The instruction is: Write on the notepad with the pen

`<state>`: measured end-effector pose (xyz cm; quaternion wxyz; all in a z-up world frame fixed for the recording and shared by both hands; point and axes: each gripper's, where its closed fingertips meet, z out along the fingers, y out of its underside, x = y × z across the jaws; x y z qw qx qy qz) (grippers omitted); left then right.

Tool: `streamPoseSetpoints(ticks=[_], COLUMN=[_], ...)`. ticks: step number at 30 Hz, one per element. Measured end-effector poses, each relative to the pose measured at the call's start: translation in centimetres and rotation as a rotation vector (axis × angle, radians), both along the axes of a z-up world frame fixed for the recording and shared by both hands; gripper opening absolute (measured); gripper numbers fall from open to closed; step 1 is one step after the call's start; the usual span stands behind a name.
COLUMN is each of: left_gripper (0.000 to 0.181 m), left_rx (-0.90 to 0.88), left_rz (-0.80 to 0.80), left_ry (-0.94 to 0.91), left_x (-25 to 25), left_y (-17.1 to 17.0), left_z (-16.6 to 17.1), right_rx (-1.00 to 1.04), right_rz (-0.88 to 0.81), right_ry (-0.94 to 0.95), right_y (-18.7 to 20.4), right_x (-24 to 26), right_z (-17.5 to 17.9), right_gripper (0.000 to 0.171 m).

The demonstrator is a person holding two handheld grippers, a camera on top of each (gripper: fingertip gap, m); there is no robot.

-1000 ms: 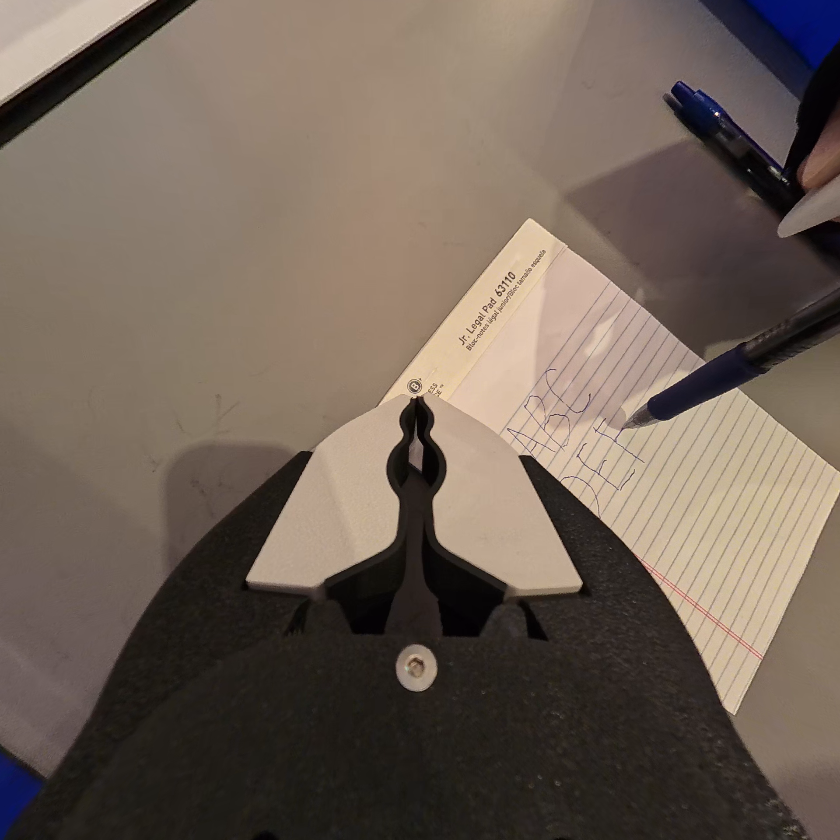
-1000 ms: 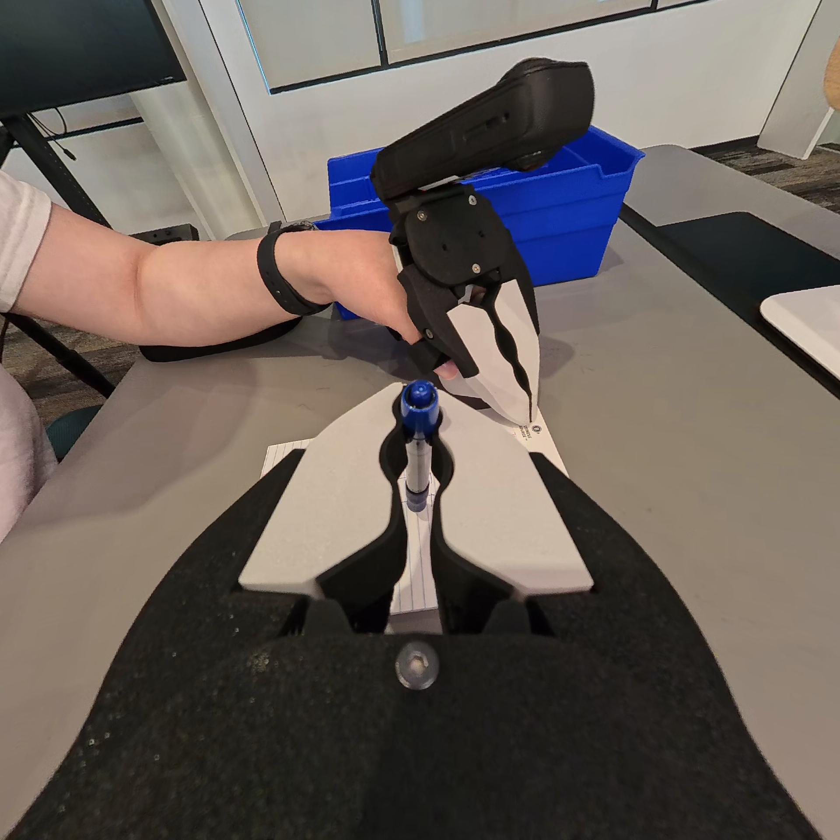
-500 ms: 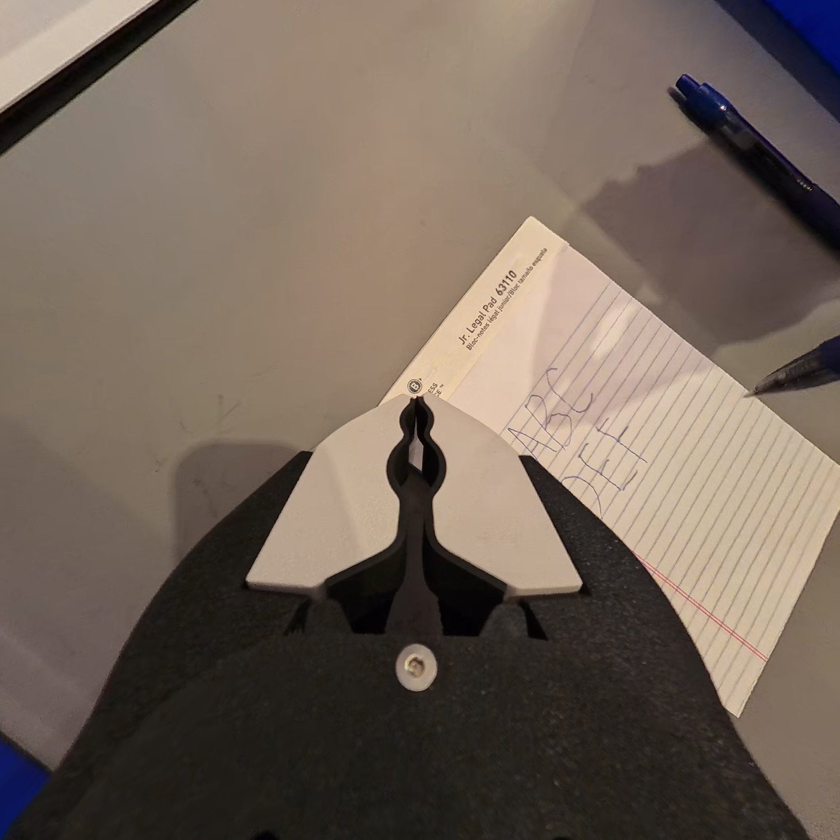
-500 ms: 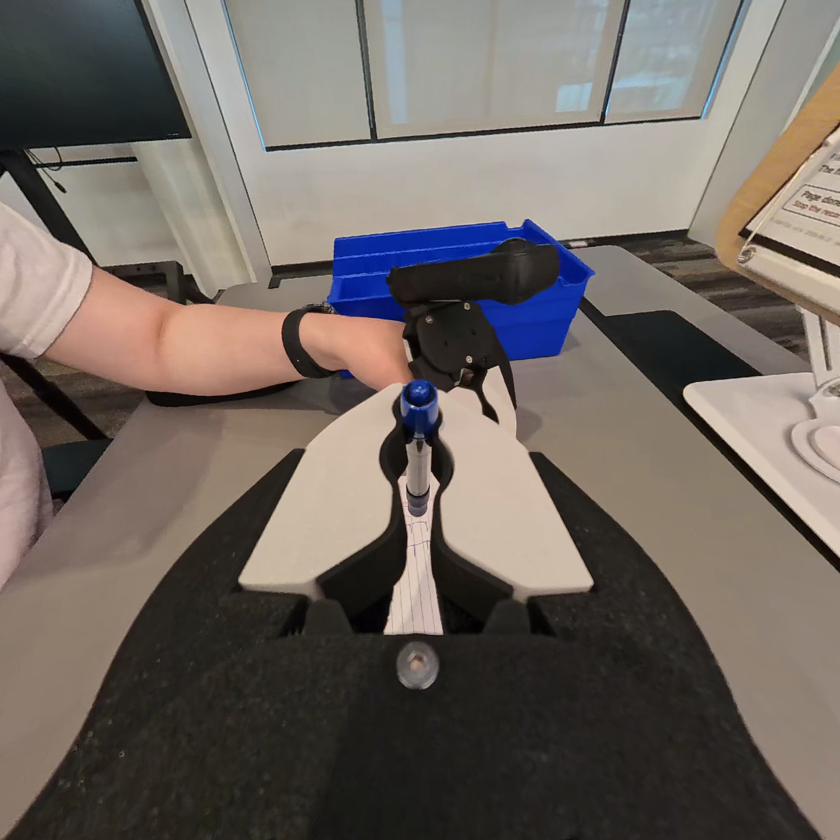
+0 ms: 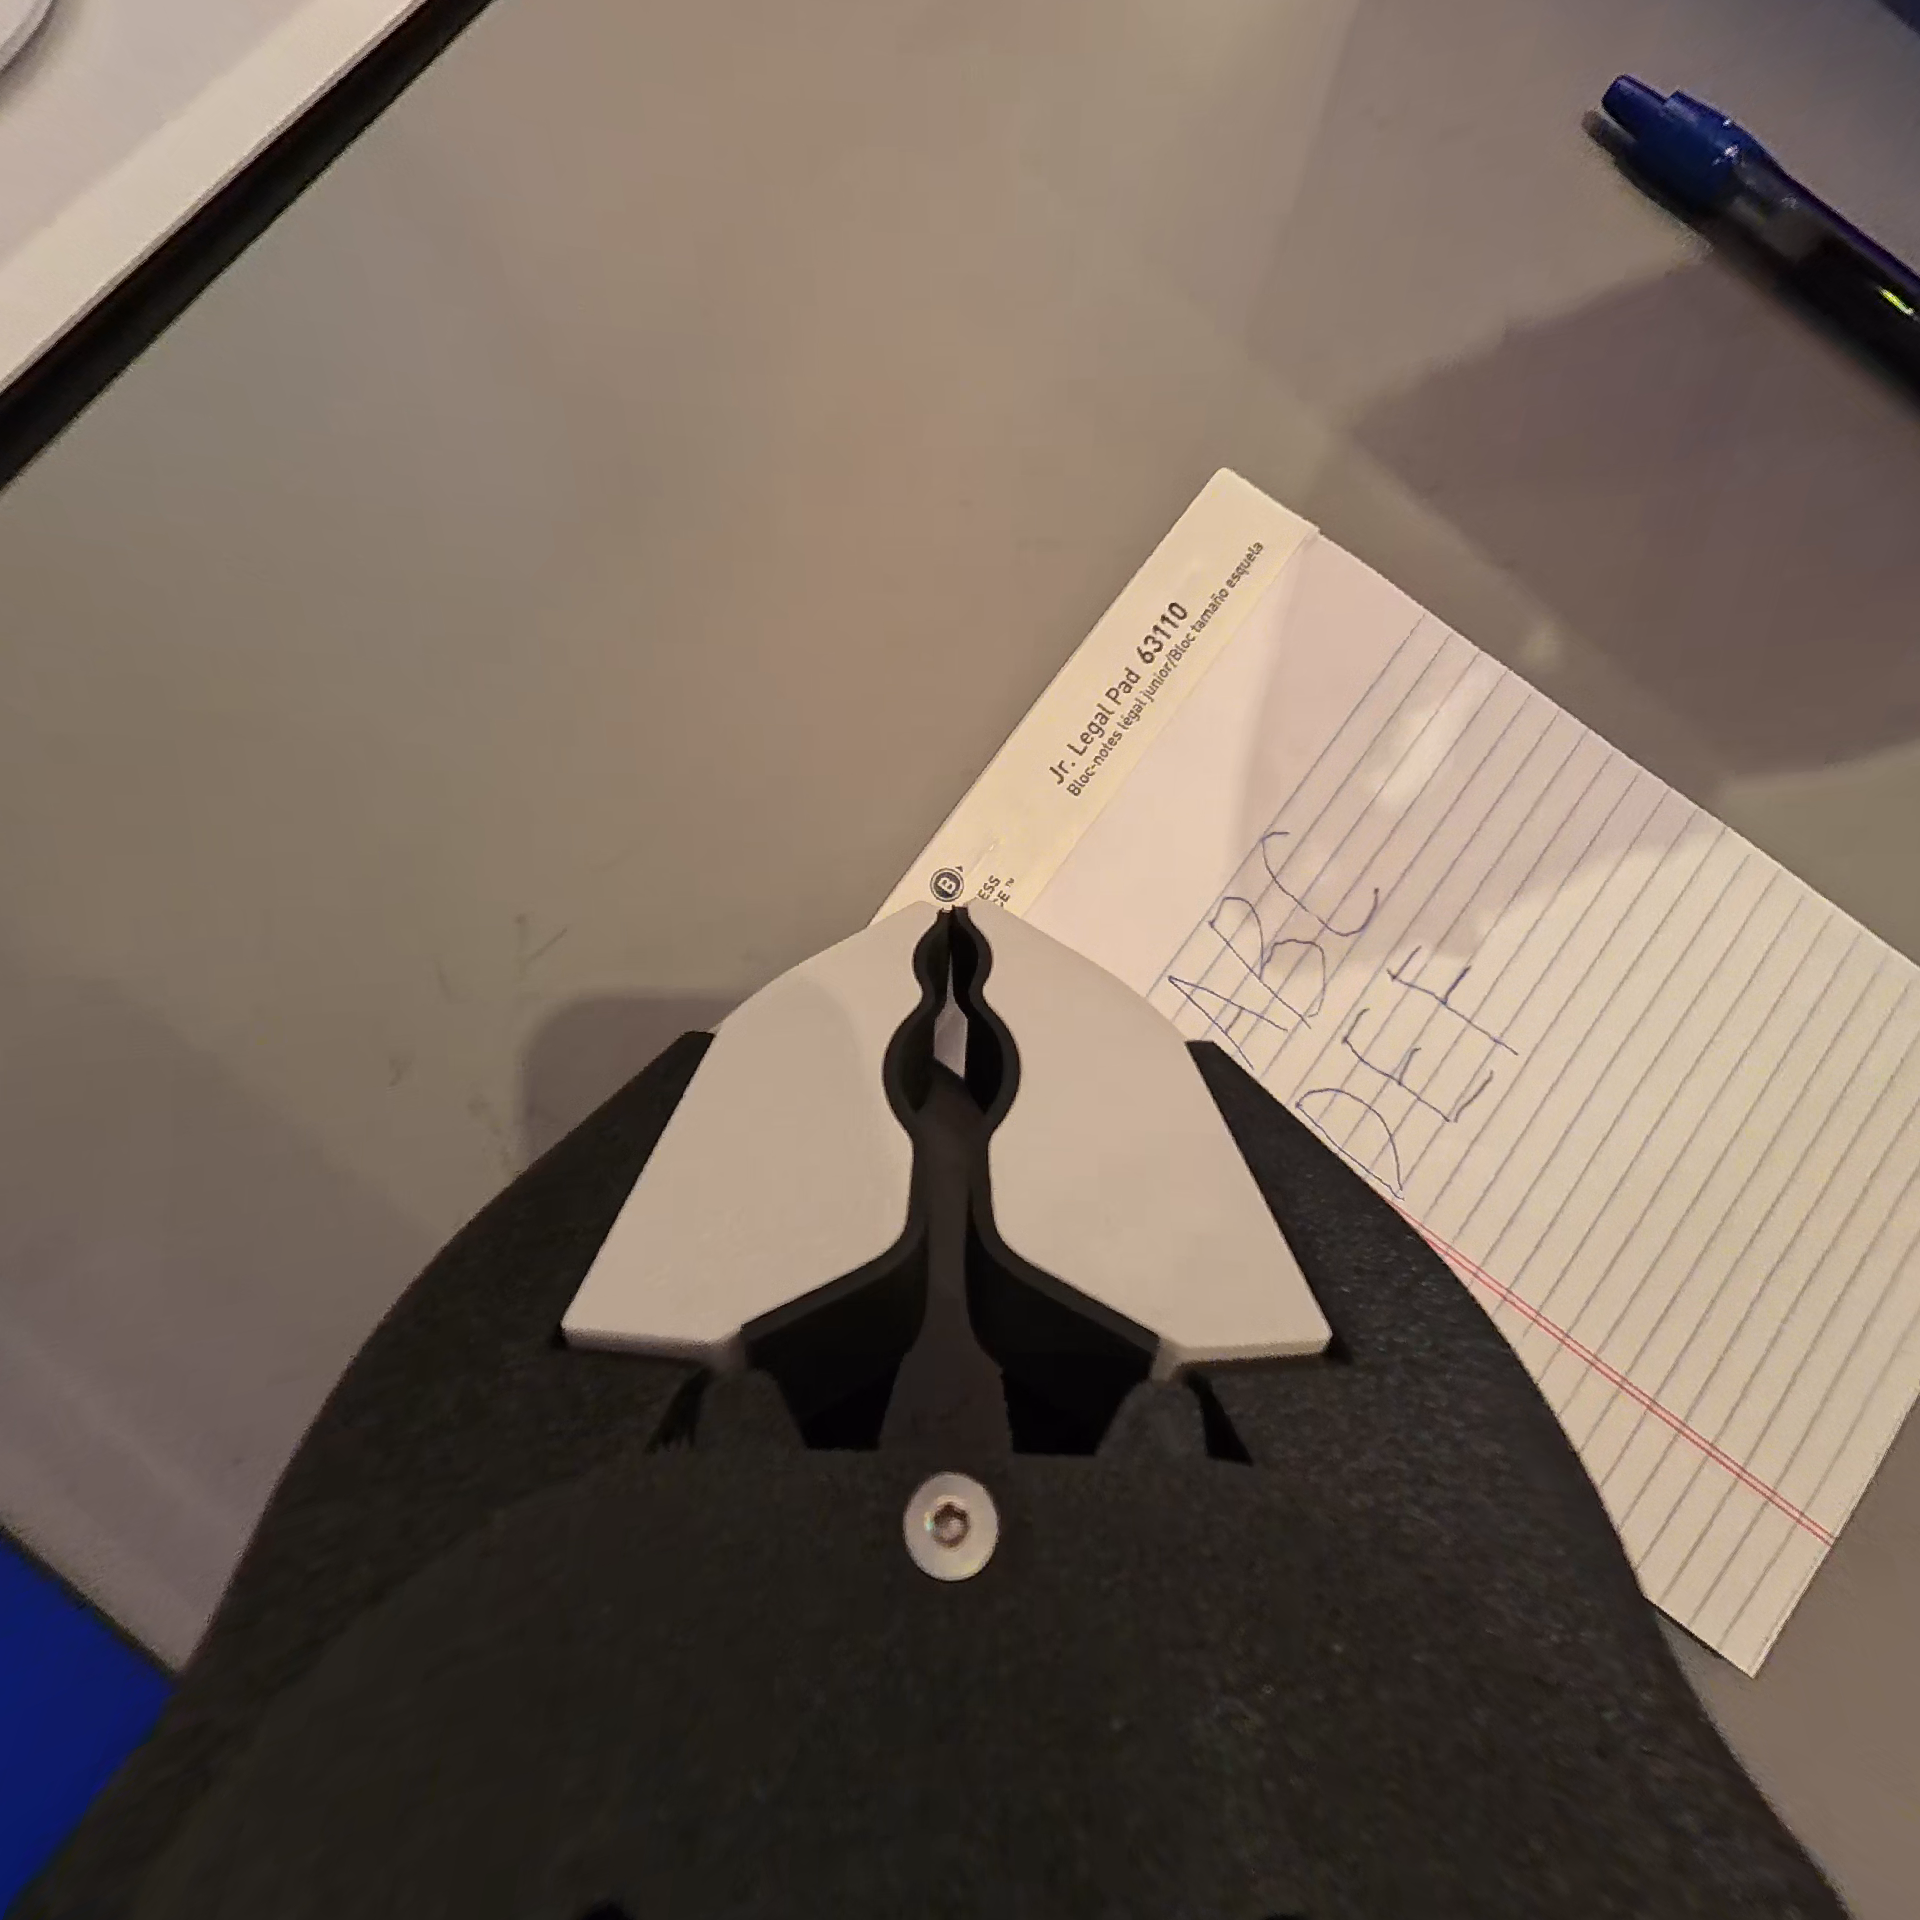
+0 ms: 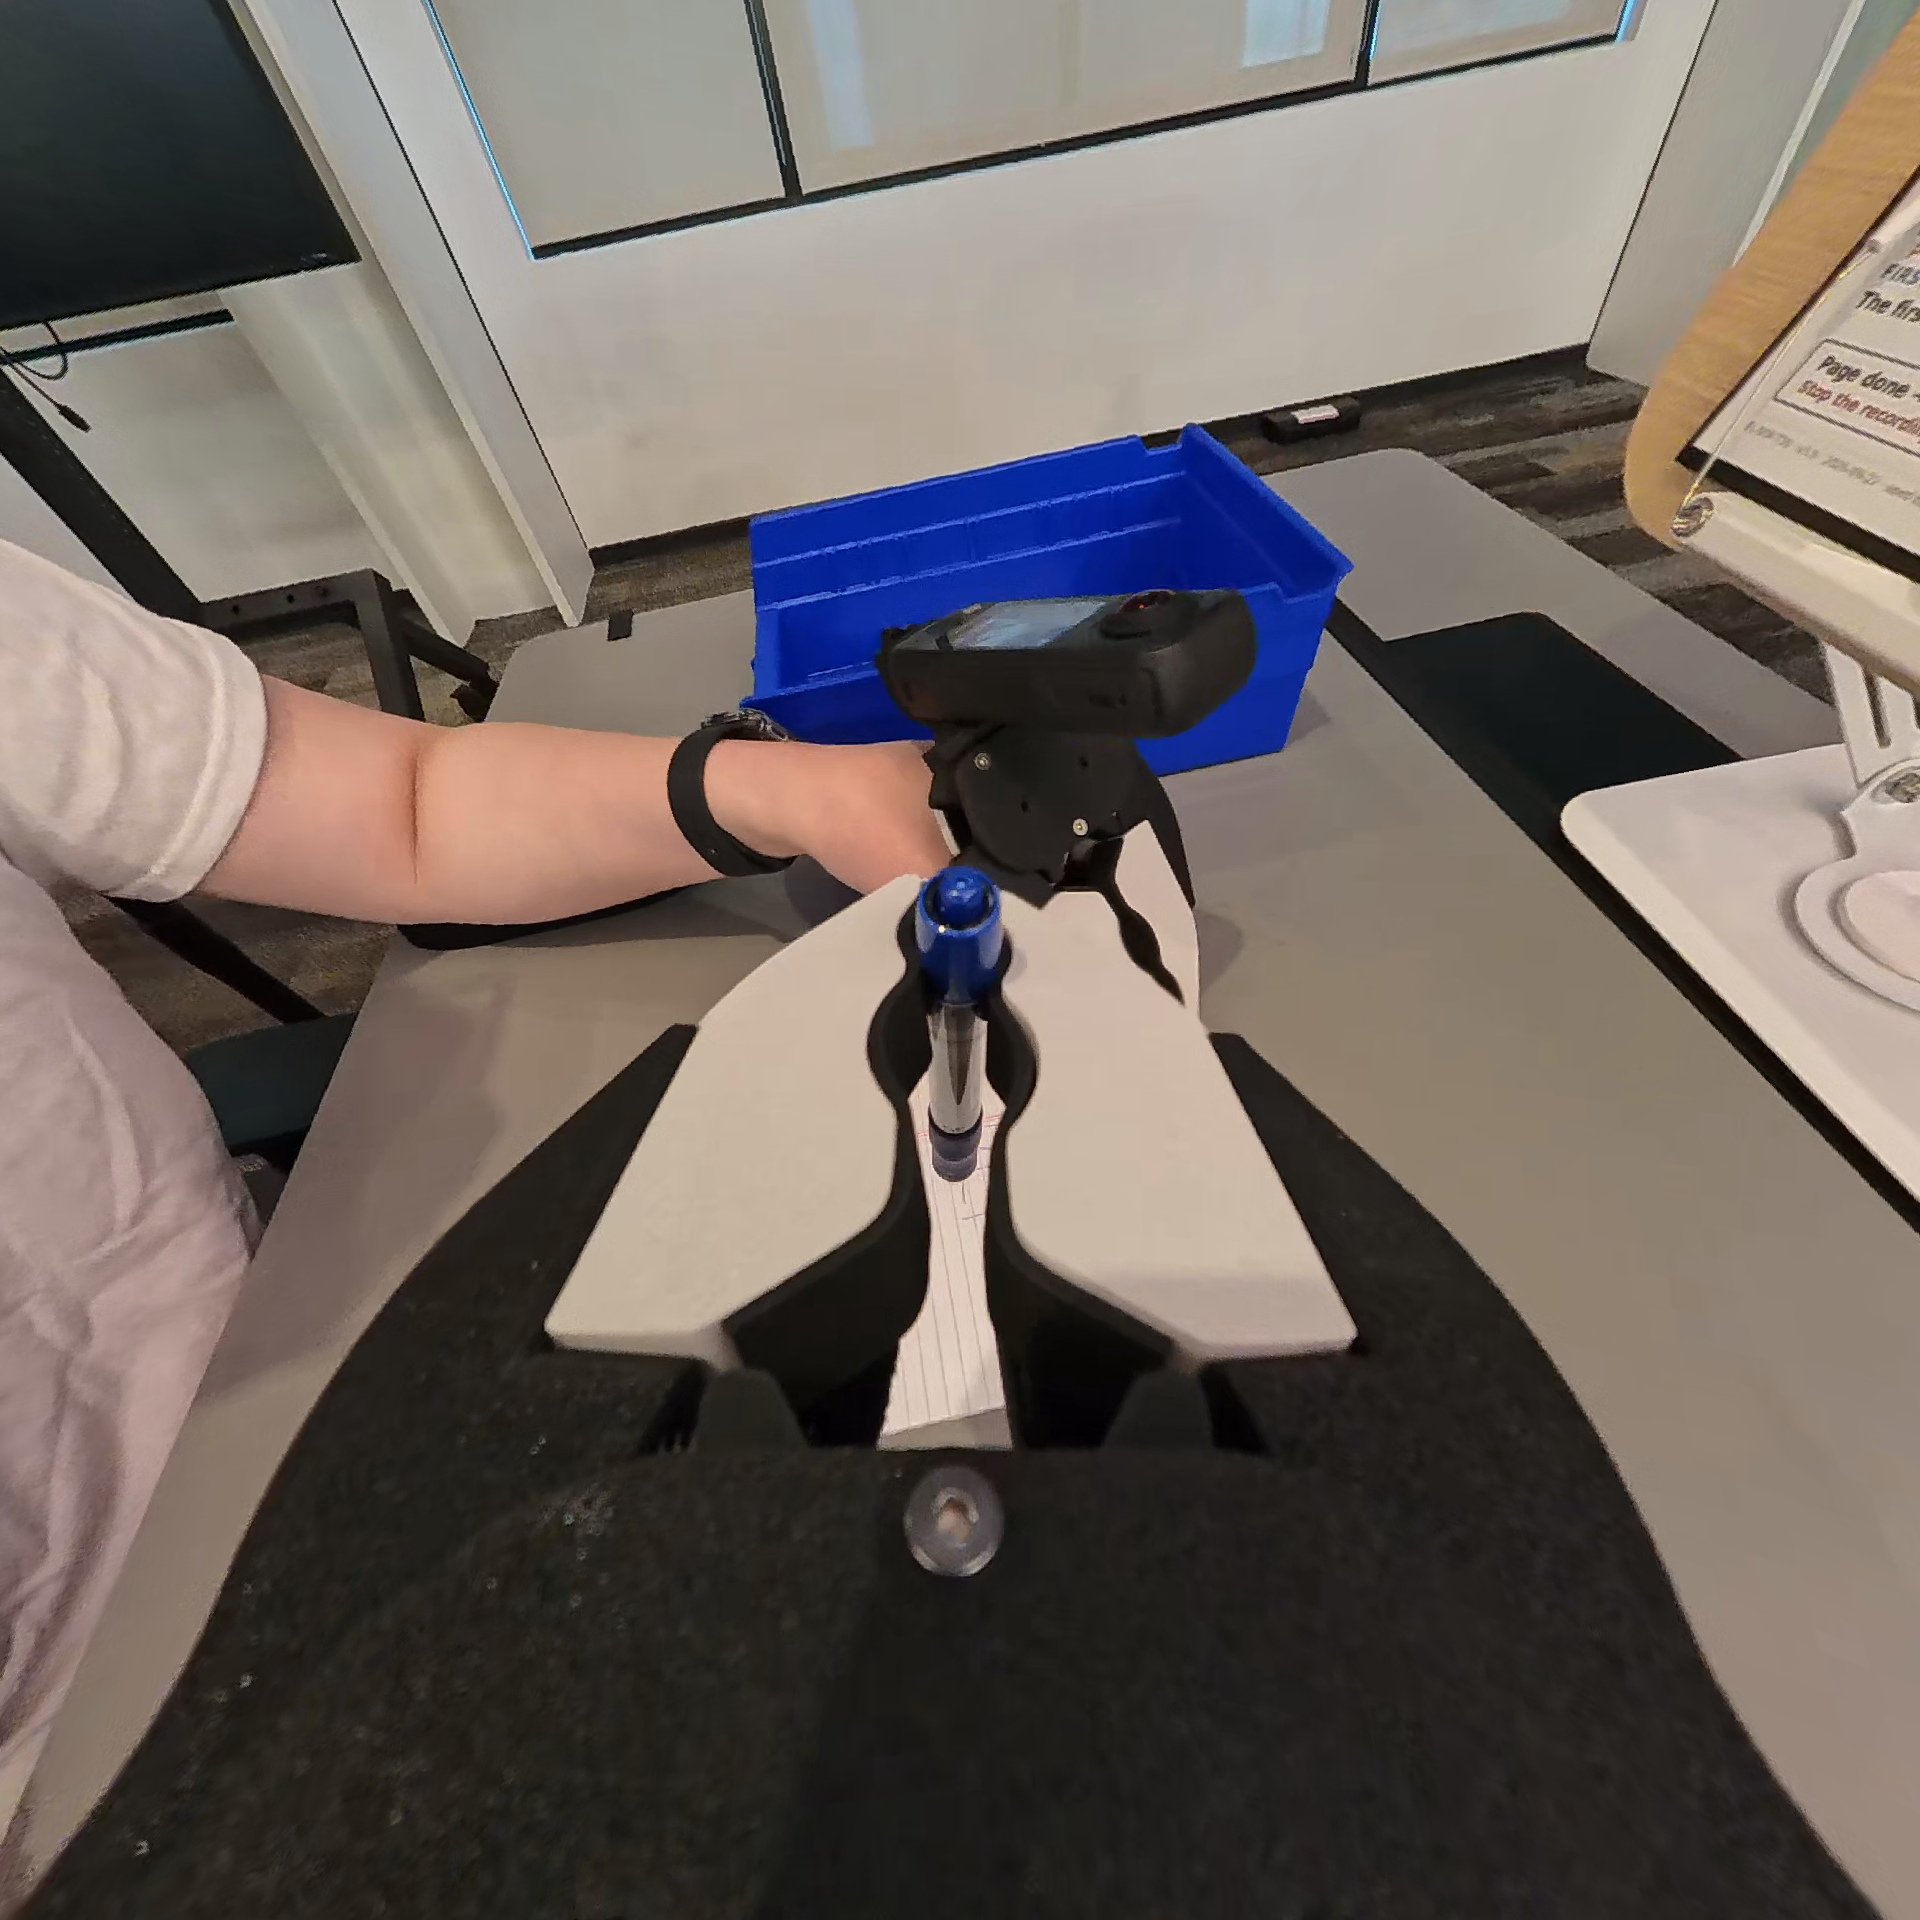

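Observation:
A white lined notepad lies on the grey table, with two rows of blue handwriting on its top sheet. My left gripper is shut and empty, its tips resting at the corner of the pad's binding strip. It also shows in the right wrist view, held by a person's hand. My right gripper is shut on a blue pen, held tip down above the pad. A strip of the pad shows between the fingers. The pen tip is hidden.
A second blue pen lies on the table beyond the pad. A blue bin stands at the table's far end. A white stand with a clipboard is on the right. The person's forearm reaches in from the left. The gap from one gripper's tips to the other's is roughly 20 cm. About 25 cm separates my left fingertips from the clipboard.
The right gripper has lifted the pen off the page and drawn back, so the pen has left the left wrist view. The left gripper stays shut at the pad's corner.

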<state>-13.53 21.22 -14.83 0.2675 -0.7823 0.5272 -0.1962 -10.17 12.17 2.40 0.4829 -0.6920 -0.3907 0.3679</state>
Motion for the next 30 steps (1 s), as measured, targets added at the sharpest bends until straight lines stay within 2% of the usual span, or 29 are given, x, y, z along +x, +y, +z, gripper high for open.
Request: streamPoseSetpoints(ticks=[30], left_gripper=[0.000], left_rx=[-0.009], left_rz=[0.001], left_ry=[-0.011], left_x=[0.0], left_y=[0.0], left_z=[0.0], right_rx=[-0.014], right_rz=[-0.098], right_ry=[0.035], right_y=[1.4], right_x=[1.6], right_z=[0.7], right_gripper=[0.005])
